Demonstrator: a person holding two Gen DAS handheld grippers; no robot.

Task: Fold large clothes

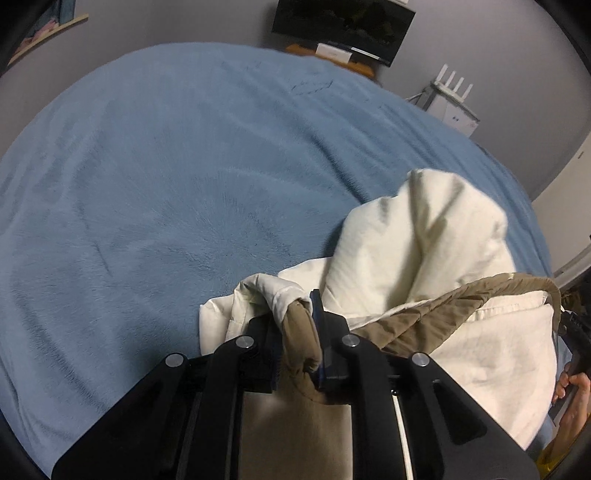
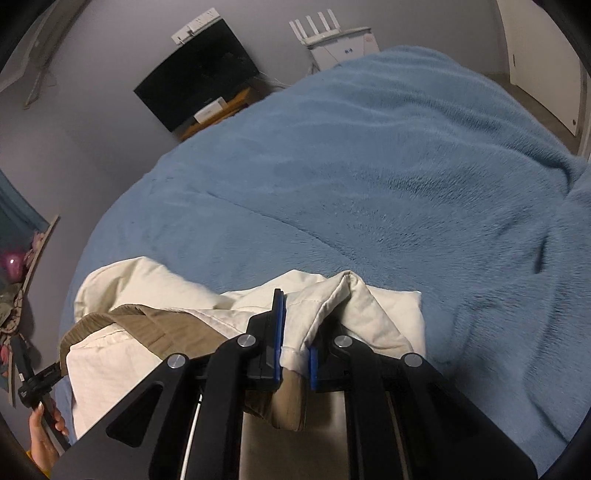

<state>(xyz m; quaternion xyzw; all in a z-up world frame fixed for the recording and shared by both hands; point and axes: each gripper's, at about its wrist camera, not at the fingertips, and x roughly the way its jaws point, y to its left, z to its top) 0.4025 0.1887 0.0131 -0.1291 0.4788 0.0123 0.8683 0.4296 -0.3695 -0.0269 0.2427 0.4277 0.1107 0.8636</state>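
A cream jacket [image 1: 424, 236] with a brown corduroy collar [image 1: 443, 314] hangs bunched over the blue blanket [image 1: 166, 184] of a bed. My left gripper [image 1: 295, 332] is shut on a fold of cream cloth and brown collar. In the right wrist view the same jacket [image 2: 147, 280] spreads to the left, its collar [image 2: 122, 321] curling down. My right gripper [image 2: 295, 347] is shut on a cream edge of the jacket. Each view catches the other gripper at its edge, held by a hand [image 1: 572, 391] [image 2: 44, 435]. The jacket's lower part is hidden under the grippers.
The blue blanket [image 2: 406, 184] covers the whole bed ahead. Beyond the far edge stand a dark screen [image 1: 343, 26] on a wooden stand and a white router on a white box [image 1: 454, 99]. A shelf with a pink object [image 2: 13, 266] is at the left.
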